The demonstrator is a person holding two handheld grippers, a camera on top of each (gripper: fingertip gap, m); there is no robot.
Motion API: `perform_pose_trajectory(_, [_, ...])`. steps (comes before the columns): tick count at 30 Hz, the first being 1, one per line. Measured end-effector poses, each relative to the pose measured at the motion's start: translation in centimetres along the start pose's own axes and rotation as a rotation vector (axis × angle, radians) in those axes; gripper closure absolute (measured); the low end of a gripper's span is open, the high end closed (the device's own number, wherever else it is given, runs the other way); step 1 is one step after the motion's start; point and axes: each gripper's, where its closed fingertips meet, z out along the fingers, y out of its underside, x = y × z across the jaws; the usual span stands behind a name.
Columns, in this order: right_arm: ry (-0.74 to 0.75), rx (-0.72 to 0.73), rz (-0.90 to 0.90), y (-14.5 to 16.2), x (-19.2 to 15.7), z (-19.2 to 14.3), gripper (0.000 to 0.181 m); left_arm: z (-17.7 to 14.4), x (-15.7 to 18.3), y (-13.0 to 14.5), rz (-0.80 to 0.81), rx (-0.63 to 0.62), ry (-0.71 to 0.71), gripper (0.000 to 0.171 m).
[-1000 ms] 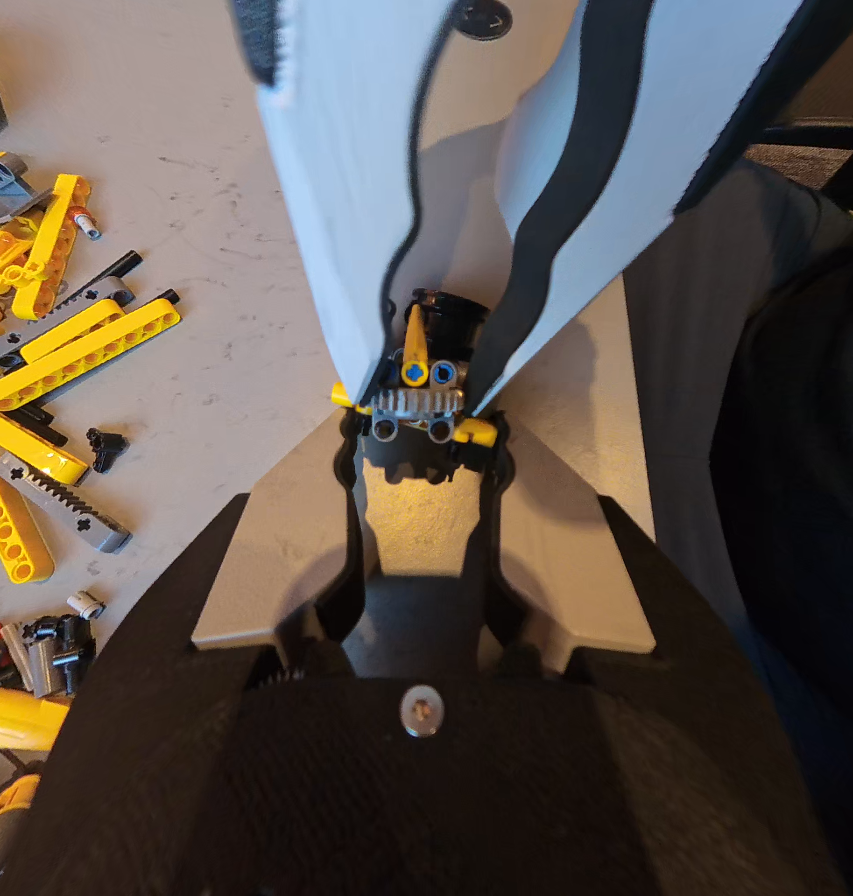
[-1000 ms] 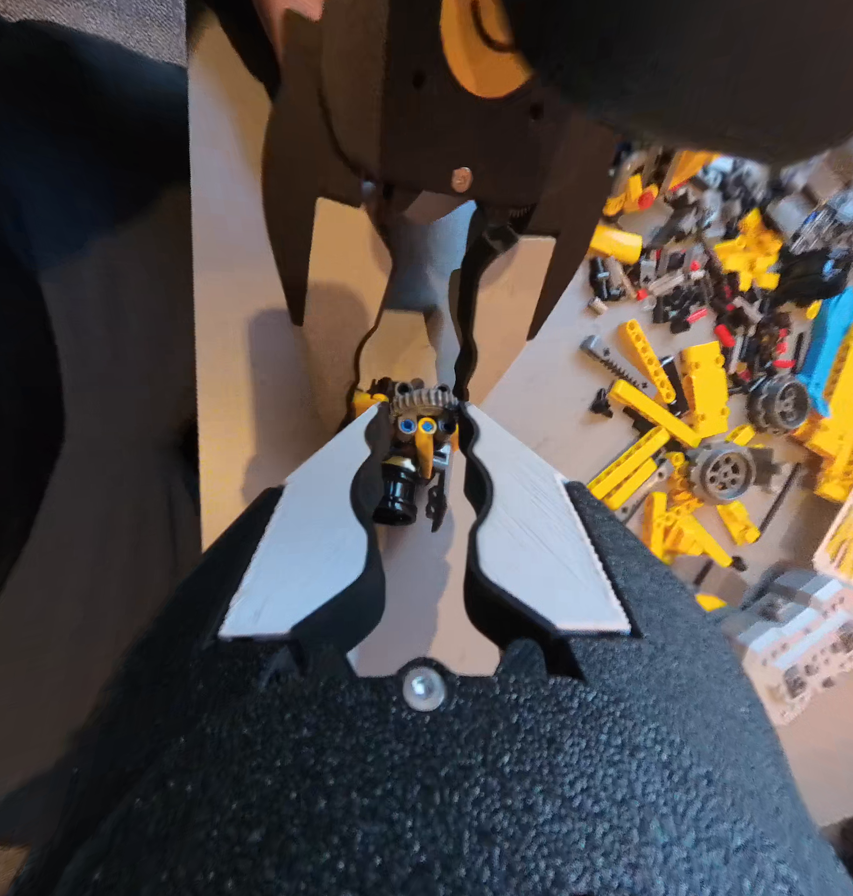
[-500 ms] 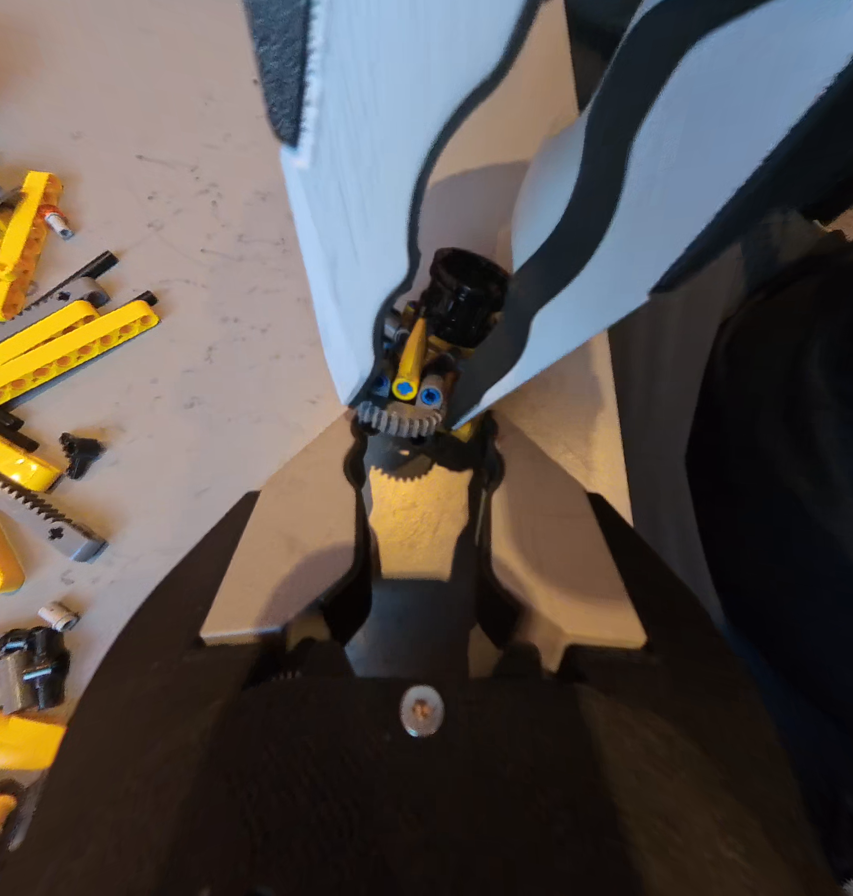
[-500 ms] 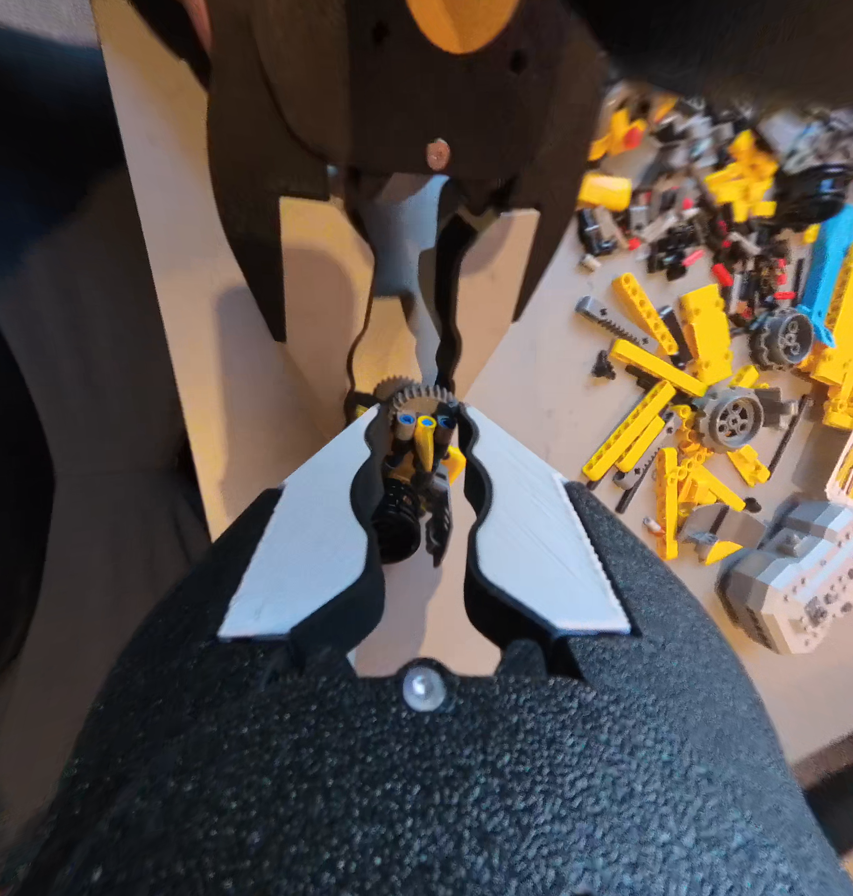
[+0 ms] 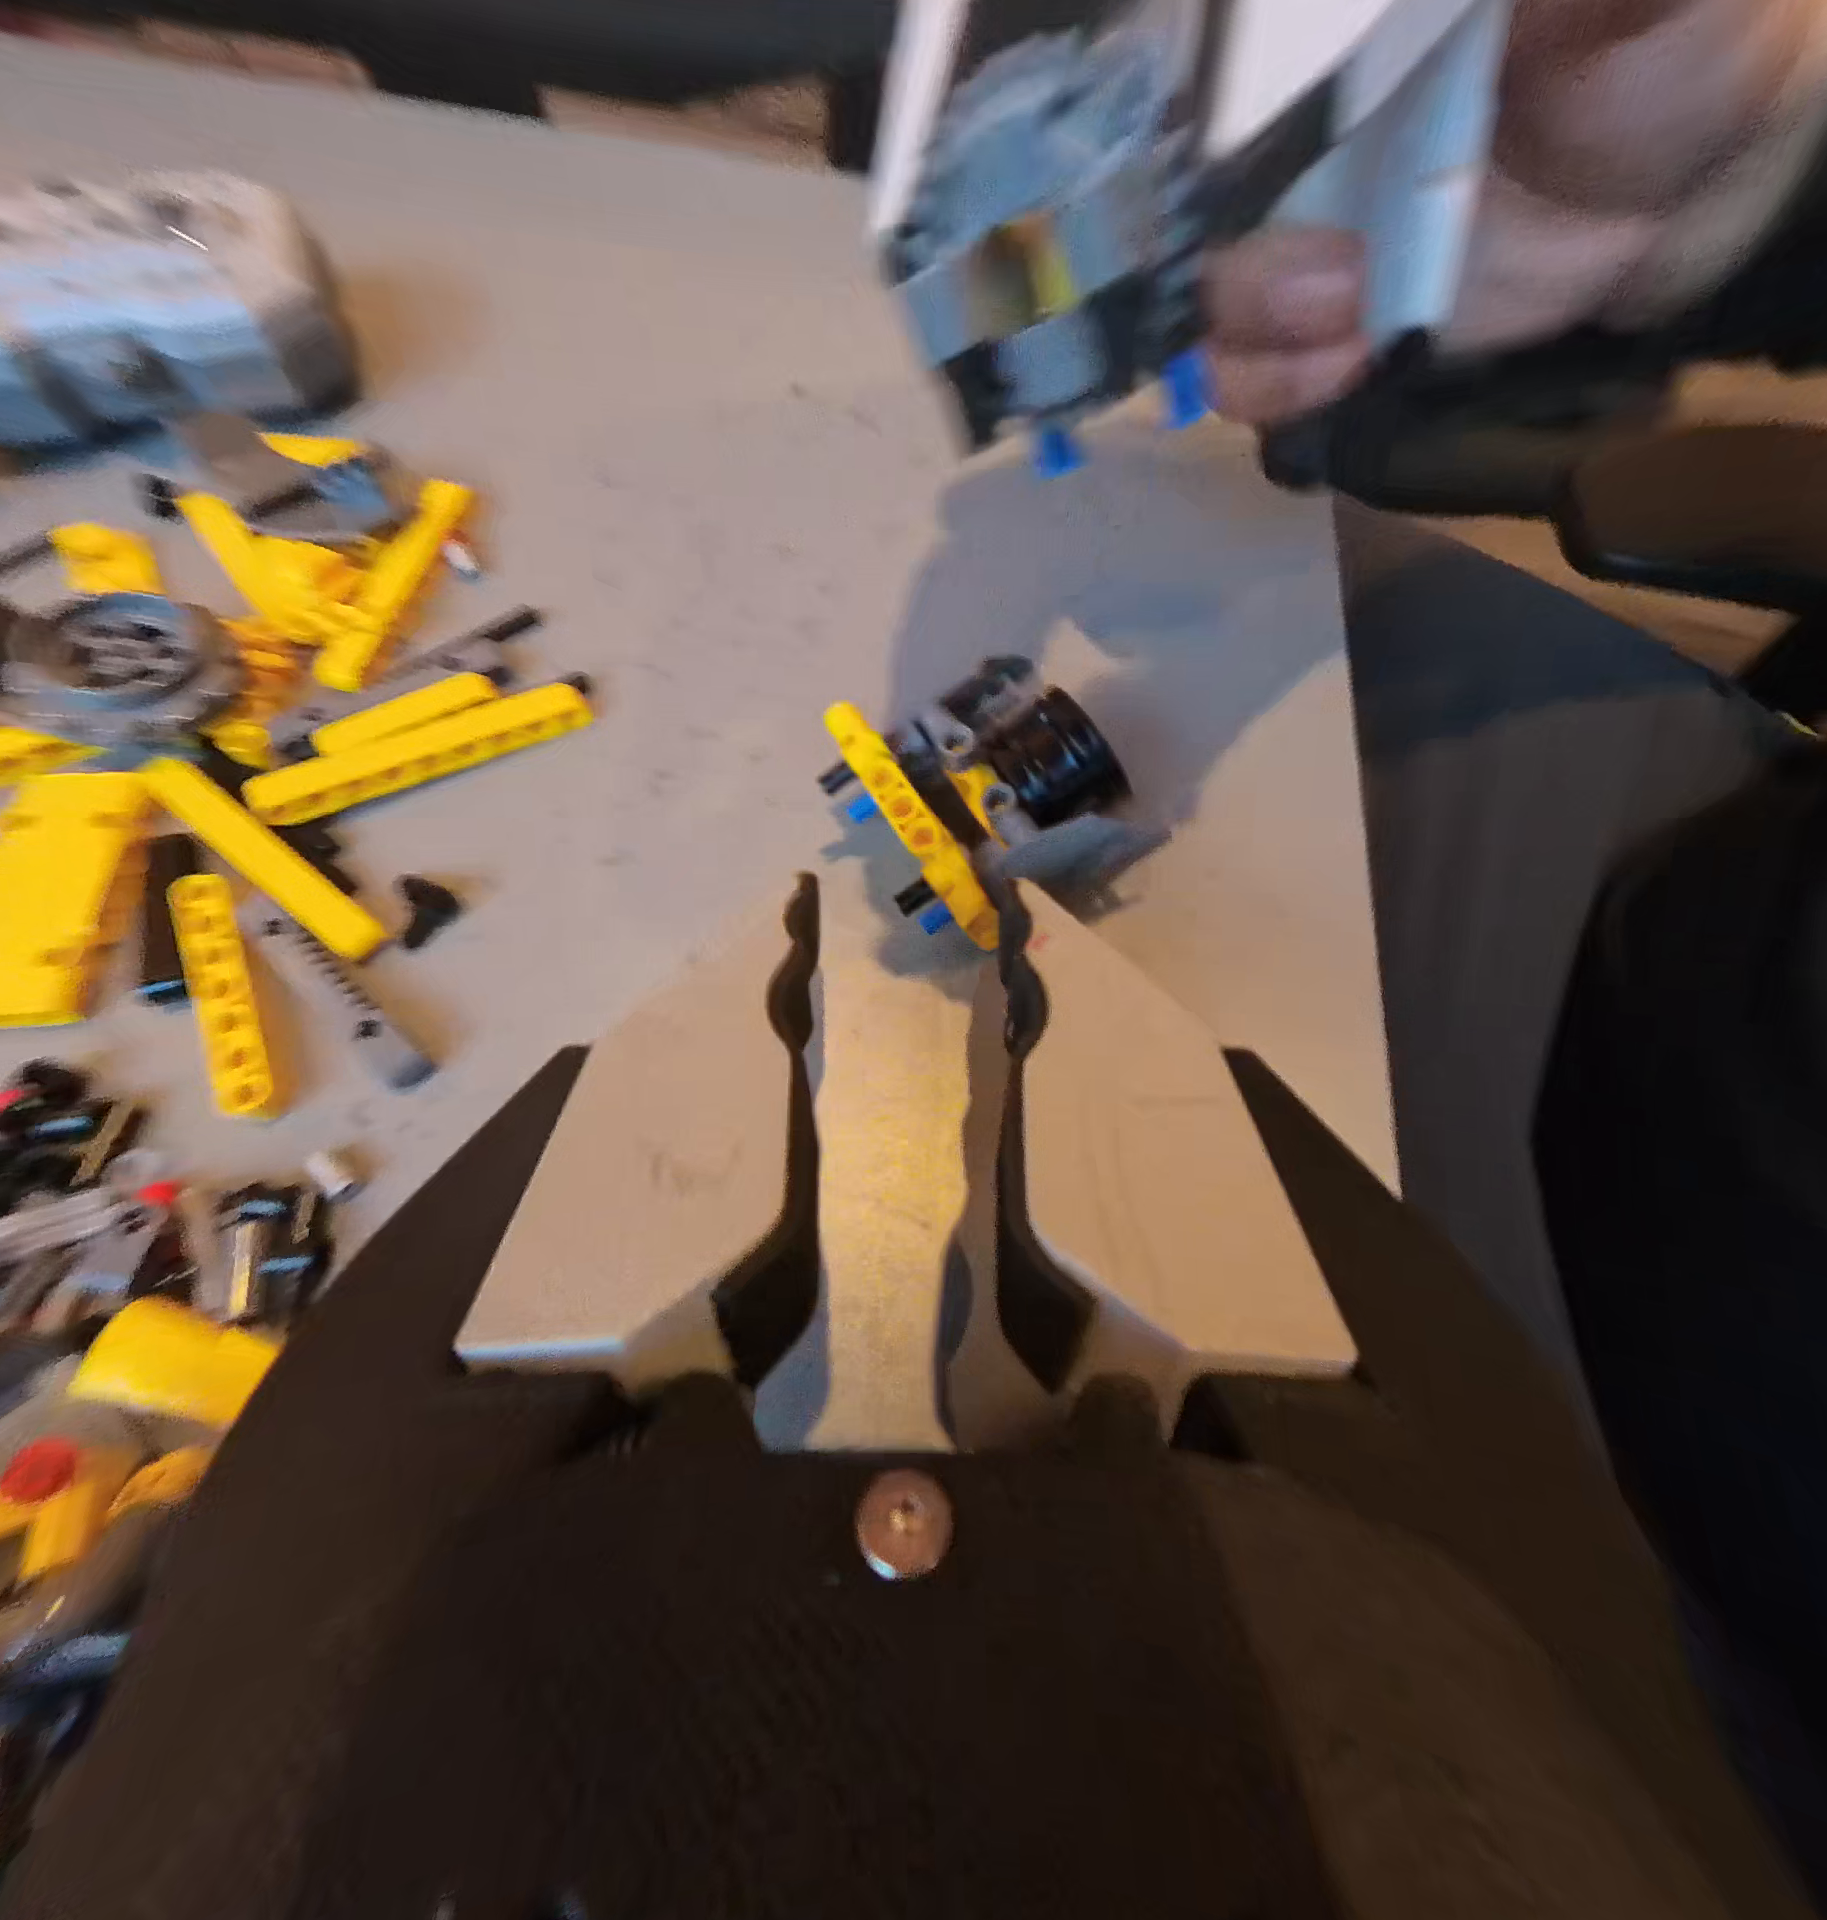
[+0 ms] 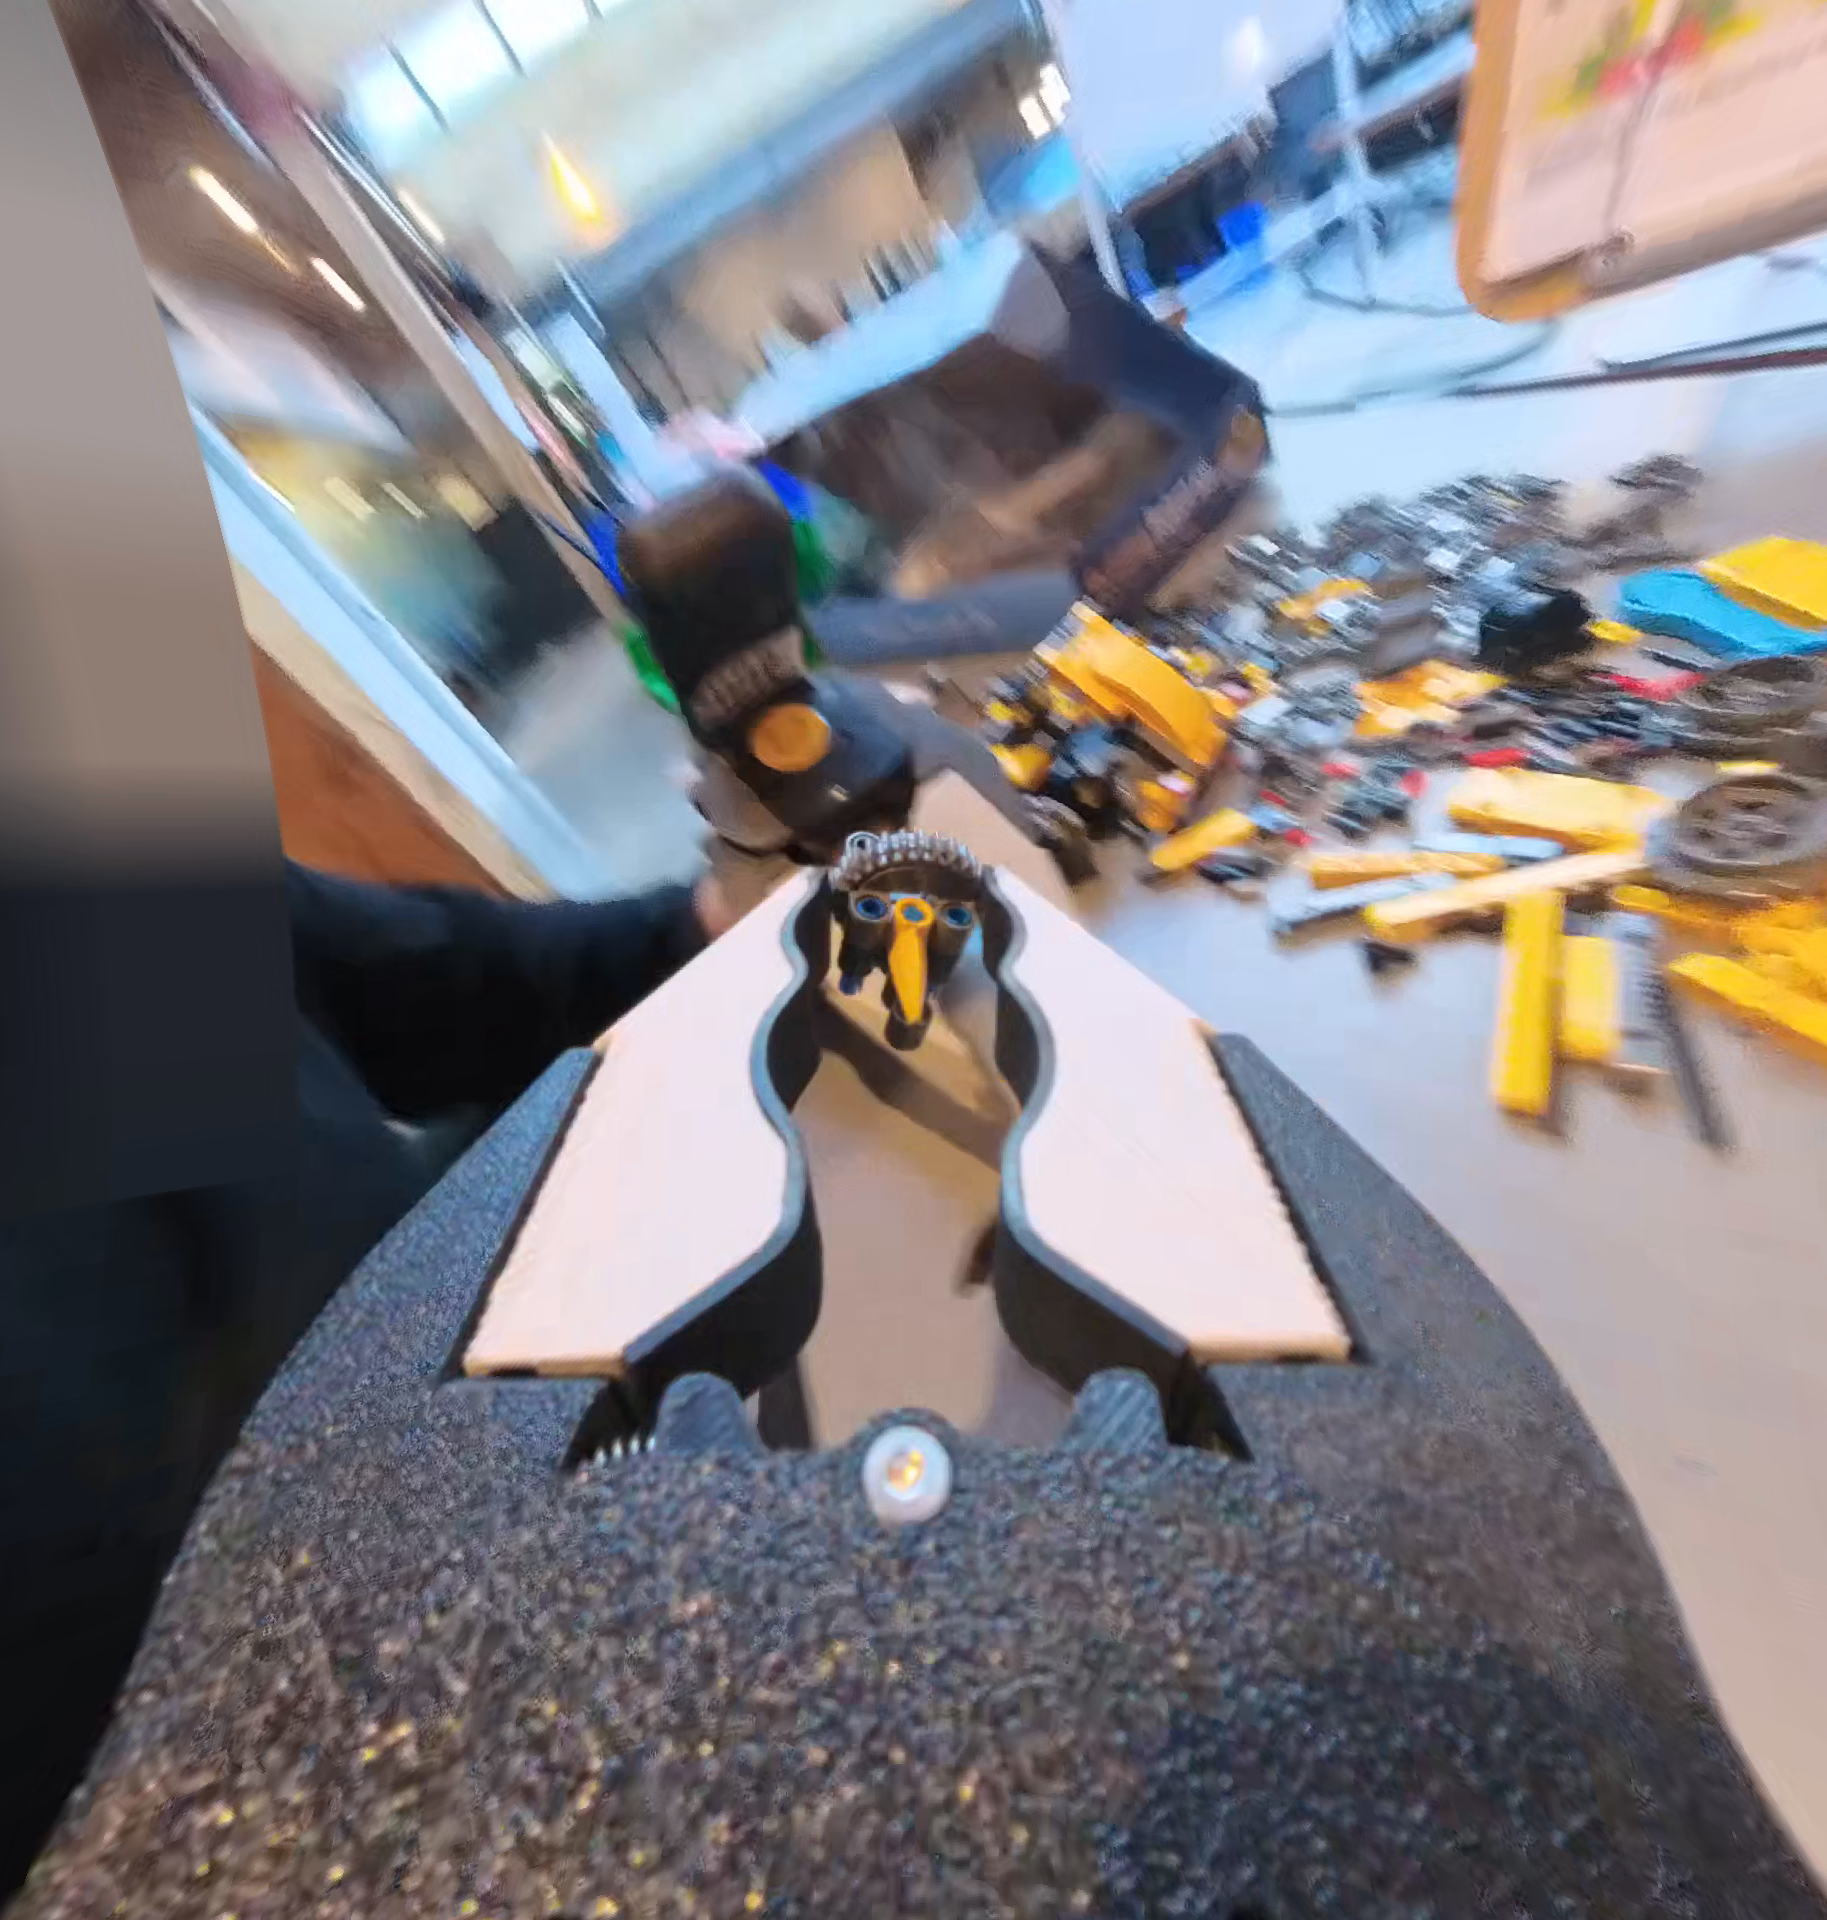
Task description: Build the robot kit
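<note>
My right gripper [image 6: 904, 883] is shut on a small assembly [image 6: 904, 930] made of a grey gear, a yellow pointed piece and blue pins, and holds it high above the table. In the left wrist view the right gripper [image 5: 1085, 301] is blurred at the top right, with a grey piece and blue pins [image 5: 1044, 353] in it and a hand behind it. My left gripper [image 5: 904, 909] is open and empty, low over the table. A yellow beam with a black wheel [image 5: 940, 810] lies on the table just beyond it and touches the right fingertip [image 5: 1008, 925].
A pile of yellow beams [image 5: 410, 748], a grey toothed rack [image 5: 358, 997], a grey wheel [image 5: 119, 655] and a grey block [image 5: 130, 312] lie to the left. The table edge [image 5: 1361, 831] runs along the right, with dark trousers beyond. The same parts pile [image 6: 1511, 831] shows in the right wrist view. There is about 10 cm between the tips of the two grippers.
The grippers have come apart. My right gripper rose and tilted up with the gear piece. The beam-and-wheel part now lies on the table in front of my left gripper, which pulled back.
</note>
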Motion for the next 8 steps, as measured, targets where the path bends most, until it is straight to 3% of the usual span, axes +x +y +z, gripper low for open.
perform_pose_trajectory(5, [-0.213,0.171,0.232,-1.1,-3.2,-0.6,0.153,-2.6,1.8,-3.9,0.028,0.127,-0.096,0.123])
perform_pose_trajectory(8, [-0.381,0.222,0.405,-1.5,-5.3,-0.8,0.153,-4.6,4.2,-7.2,0.15,0.236,-0.161,0.131])
